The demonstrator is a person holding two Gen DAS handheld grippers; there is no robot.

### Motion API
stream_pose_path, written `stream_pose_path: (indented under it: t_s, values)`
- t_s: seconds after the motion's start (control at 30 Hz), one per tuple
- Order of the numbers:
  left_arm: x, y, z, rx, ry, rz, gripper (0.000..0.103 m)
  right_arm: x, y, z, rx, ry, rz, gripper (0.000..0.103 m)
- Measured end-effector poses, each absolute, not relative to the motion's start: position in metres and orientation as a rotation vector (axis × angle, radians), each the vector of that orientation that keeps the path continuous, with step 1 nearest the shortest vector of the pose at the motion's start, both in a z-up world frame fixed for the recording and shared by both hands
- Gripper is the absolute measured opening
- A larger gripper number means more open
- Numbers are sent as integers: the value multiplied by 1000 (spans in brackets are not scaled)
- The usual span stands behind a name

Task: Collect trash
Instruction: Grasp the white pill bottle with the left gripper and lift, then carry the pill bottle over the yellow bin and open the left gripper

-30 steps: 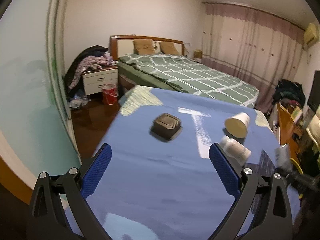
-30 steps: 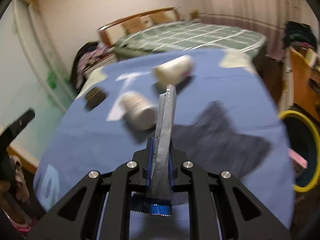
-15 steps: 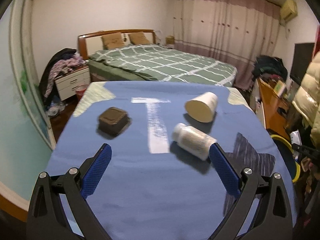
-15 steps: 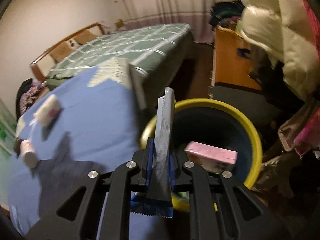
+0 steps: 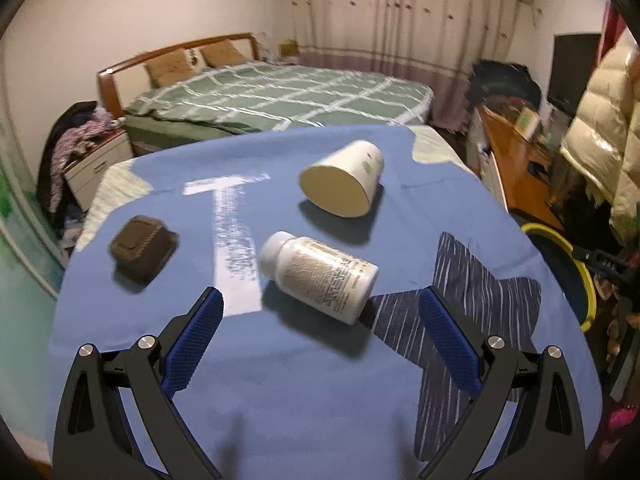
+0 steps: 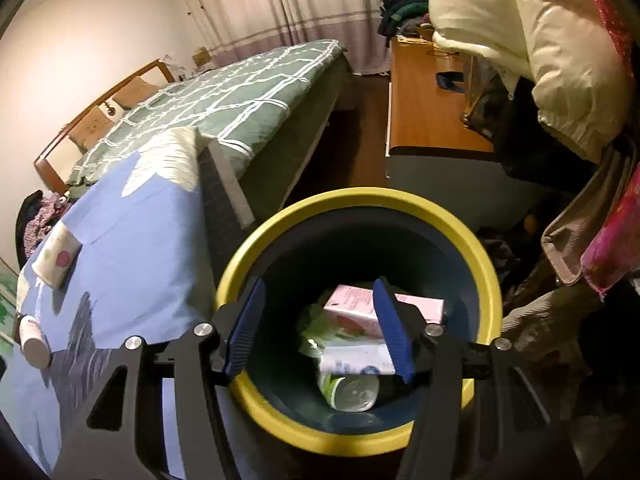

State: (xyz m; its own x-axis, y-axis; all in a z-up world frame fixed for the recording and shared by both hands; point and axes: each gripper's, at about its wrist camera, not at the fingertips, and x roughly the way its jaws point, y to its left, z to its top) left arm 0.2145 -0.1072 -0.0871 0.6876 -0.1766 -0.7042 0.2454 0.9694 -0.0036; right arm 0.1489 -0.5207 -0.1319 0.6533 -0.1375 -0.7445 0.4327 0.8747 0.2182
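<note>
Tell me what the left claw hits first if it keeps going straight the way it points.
Probably the white pill bottle, lying on its side on the blue cloth just ahead of the open left claw; depth is hard to judge.

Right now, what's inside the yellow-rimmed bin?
In the yellow-rimmed bin: a pink carton, a white carton below it, a can end-on and green-white crumpled wrapping. Anything beneath them is covered.

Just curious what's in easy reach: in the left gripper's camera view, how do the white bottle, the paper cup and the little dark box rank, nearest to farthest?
1. White bottle, lying just ahead, slightly right.
2. Dark box, off to the left.
3. Paper cup, on its side beyond the bottle.
</note>
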Motion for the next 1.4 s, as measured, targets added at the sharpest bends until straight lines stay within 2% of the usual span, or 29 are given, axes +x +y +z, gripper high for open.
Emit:
stream_pose_path:
  t_s: [0.77, 0.83, 0.9, 1.13, 1.4]
  values:
    - [289, -117, -131, 204, 891, -463, 96, 153, -499, -131, 420, 805, -263, 57]
    - [290, -118, -134, 214, 889, -470, 90, 152, -499, -131, 424, 802, -260, 57]
    - [289, -120, -135, 220, 886, -472, 90, 149, -500, -130, 428, 800, -256, 57]
    - [272, -144, -121, 226, 870, -519, 90, 136, -504, -126, 444, 781, -252, 57]
    - [246, -217, -91, 255, 826, -657, 90, 107, -516, -115, 440, 754, -268, 57]
